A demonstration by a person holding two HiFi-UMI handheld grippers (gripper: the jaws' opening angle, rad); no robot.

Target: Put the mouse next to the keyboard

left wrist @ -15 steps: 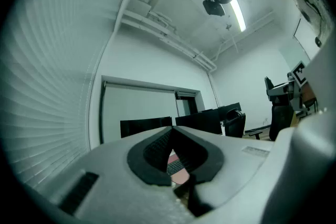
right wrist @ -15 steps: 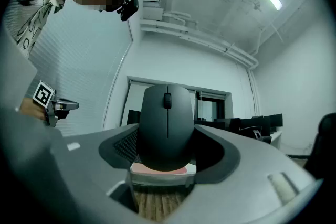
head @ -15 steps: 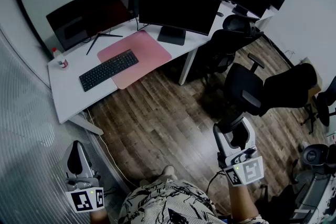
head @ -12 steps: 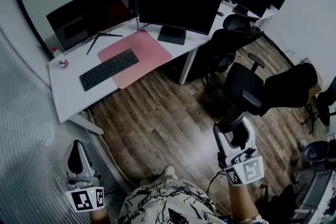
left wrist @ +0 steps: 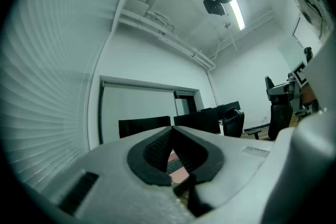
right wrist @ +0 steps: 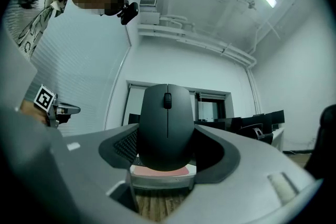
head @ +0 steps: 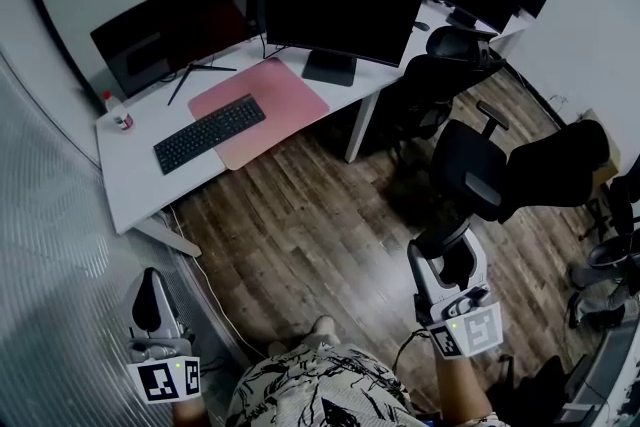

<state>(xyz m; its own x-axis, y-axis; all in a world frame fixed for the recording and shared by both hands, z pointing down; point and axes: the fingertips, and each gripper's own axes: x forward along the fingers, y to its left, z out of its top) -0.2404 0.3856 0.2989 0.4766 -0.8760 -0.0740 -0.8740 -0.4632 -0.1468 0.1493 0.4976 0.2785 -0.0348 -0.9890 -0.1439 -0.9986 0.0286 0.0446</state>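
L tool (head: 149, 289) sat low left, jaws together, nothing b/w them. On white surface (head: 130, 177), keyboard (head: 209, 132) lay partly on pink mat (head: 270, 100). R tool (head: 446, 253), low right, jaws wide, gripped black mouse (right wrist: 167, 126) above wood floor (head: 300, 215), well apart from keyboard.

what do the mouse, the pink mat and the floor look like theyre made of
Mouse: probably matte black plastic, smooth moulded shell with no shine. Pink mat: likely soft leatherette or rubber, thin, flat, uniform colour. Floor: wood or laminate, plank seams and grain.
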